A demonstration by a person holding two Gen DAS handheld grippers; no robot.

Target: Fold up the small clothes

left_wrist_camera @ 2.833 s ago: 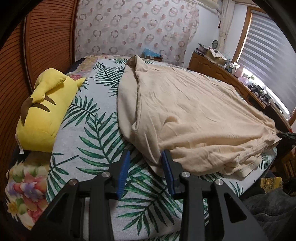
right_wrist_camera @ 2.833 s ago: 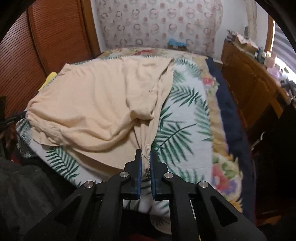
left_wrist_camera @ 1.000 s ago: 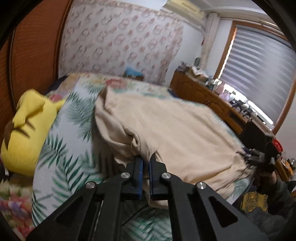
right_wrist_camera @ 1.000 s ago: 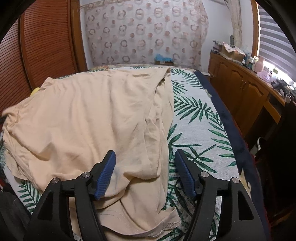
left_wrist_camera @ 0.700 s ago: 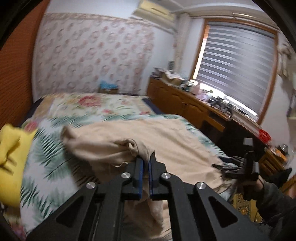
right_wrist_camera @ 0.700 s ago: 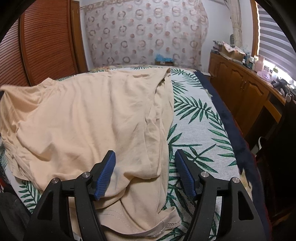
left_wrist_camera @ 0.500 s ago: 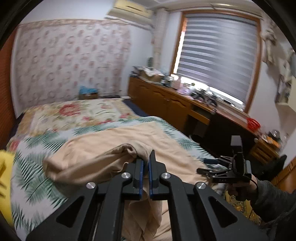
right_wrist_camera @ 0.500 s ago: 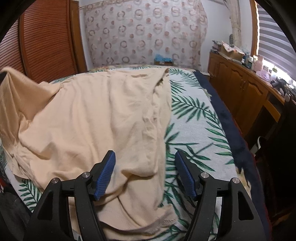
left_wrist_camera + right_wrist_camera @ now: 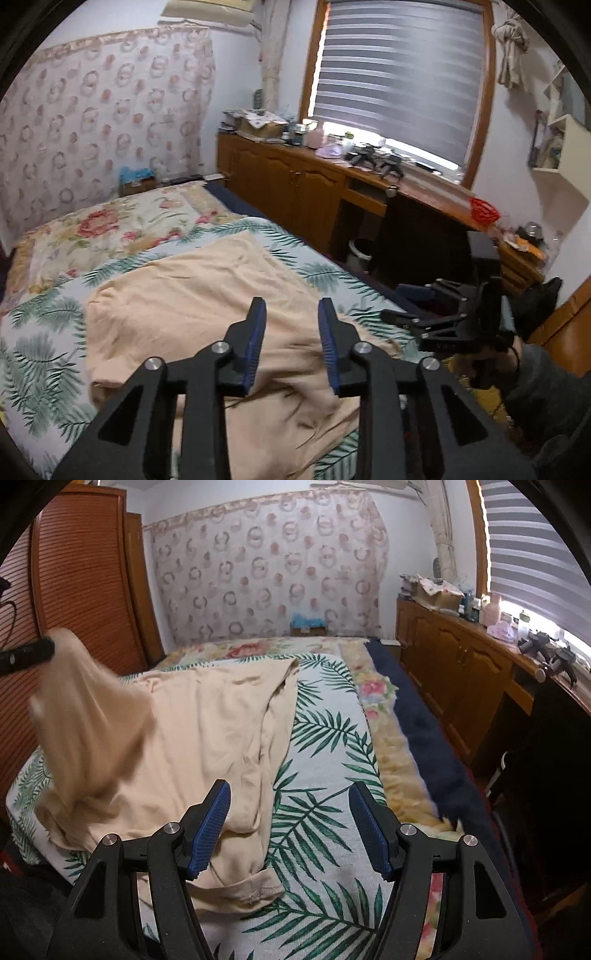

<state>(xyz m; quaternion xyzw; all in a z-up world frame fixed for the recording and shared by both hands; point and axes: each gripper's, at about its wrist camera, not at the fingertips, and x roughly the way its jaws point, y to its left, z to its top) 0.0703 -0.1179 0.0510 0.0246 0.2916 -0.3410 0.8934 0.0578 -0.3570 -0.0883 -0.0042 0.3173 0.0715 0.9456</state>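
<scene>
A beige garment (image 9: 192, 295) lies on the palm-leaf bed cover (image 9: 33, 354). It also shows in the right wrist view (image 9: 207, 731), where a raised fold of it at the left is blurred, falling from just under the tip of my left gripper. My left gripper (image 9: 290, 314) is open above the garment and holds nothing. My right gripper (image 9: 290, 797) is wide open and empty, low over the garment's near sleeve (image 9: 243, 878) and the bed cover (image 9: 321, 738). It also shows in the left wrist view (image 9: 421, 302), at the bed's right edge.
A wooden cabinet (image 9: 295, 184) with clutter on top runs along the right of the bed under a window with blinds (image 9: 402, 70). A wooden louvred wardrobe (image 9: 74, 590) stands at the left. A dark blue blanket (image 9: 424, 720) lines the bed's right edge.
My left gripper lifted the garment's left side, carried it over to the right, then opened and let it go. My right gripper had released its hold earlier and stayed open, still.
</scene>
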